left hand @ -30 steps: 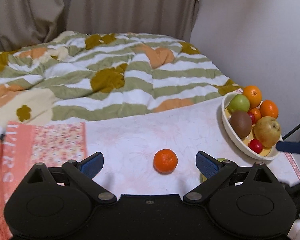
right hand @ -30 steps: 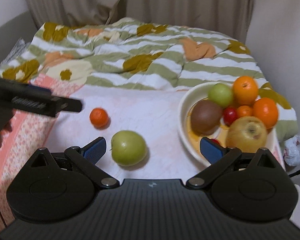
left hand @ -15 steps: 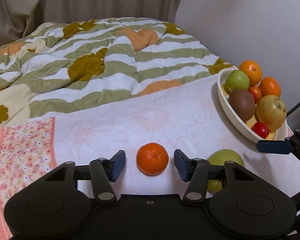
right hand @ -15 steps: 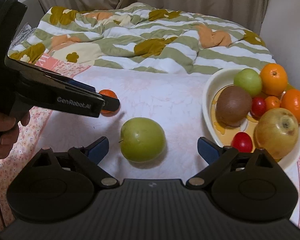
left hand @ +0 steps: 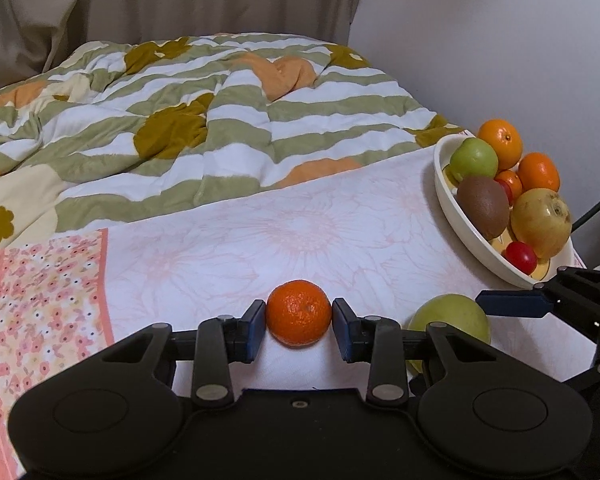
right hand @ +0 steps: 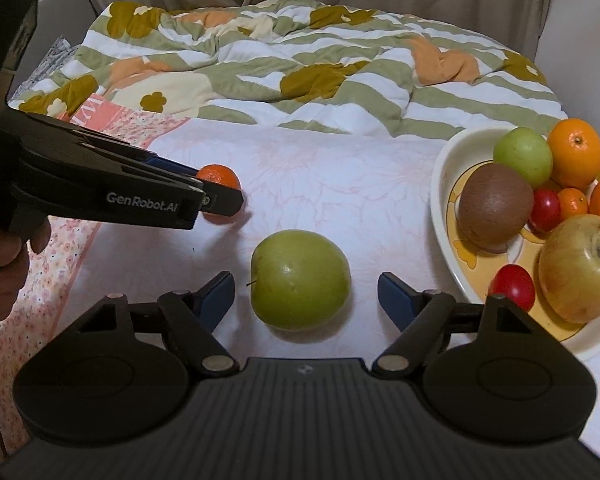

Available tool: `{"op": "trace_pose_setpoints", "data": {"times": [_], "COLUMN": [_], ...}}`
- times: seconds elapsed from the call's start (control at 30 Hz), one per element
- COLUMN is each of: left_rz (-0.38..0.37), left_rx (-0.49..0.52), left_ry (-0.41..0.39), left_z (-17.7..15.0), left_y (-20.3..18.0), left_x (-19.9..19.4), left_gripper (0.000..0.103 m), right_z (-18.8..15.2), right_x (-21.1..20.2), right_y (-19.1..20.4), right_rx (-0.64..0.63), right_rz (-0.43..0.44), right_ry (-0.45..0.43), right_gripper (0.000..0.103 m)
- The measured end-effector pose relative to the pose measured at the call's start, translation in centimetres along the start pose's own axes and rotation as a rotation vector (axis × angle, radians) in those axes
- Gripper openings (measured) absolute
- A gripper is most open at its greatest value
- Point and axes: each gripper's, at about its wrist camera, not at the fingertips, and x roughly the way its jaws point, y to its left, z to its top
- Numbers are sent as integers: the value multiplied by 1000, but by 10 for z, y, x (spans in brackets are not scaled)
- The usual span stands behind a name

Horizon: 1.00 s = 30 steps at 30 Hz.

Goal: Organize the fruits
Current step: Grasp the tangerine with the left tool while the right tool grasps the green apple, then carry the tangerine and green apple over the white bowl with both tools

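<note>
In the left wrist view, the left gripper [left hand: 299, 325] has just been closing, and its blue pads now pinch a small tangerine [left hand: 299, 313] from both sides. The tangerine sits on the white cloth [left hand: 300, 236] at the near middle of the scene. Just to its right, partly hidden behind the gripper's linkage, lies a green apple [left hand: 456, 318]. One blue fingertip of the right gripper reaches in from the right edge, just beyond the apple. Farther right stands a cream bowl [left hand: 458, 222] holding a kiwi [left hand: 483, 206], a second green apple, oranges, a yellow-brown pear [left hand: 542, 222] and small red fruits. A striped quilt [left hand: 204, 120] covers the far side, against a curtain.

In the right wrist view, the right gripper [right hand: 306, 294] has just been closing too, but its jaws are still spread: the green apple [right hand: 300, 278] lies between them with a gap showing on each side. The apple rests on the white cloth [right hand: 340, 176] at the near middle. To the far left, the left gripper [right hand: 216, 194], held by a hand [right hand: 4, 264], grips the tangerine [right hand: 219, 178], mostly hidden behind its finger. The bowl [right hand: 444, 184] stands at the right.
</note>
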Motion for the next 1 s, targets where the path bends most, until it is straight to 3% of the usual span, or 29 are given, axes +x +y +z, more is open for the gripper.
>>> {"op": "trace_pose_setpoints", "data": {"times": [0.07,0.17,0.4,0.67,1.0], "left_rz": [2,3,6,13,65], "left_rx": [-3,-7,-16,-15,-43], "left_ry": [-2,-8,-36,-90,-202], "left_z": [-1,-1,0,4,10], "left_y": [0,1,-3,-19,-79], "left_x": [-2,-5,-18,-48,-99], "left_gripper": [39,39,39,39,39], "right_z": [0,1,2,-1,-10], "right_x": [2,5,1,-35,-104], "right_y": [0,1,2,-3,-45], "right_rx": [-4,-15,-15,-6,9], "right_rz": [3,17,9,-2,10], "right_ry": [-1,7,7,-55,-159], "right_gripper": [89,72,71,71,71]}}
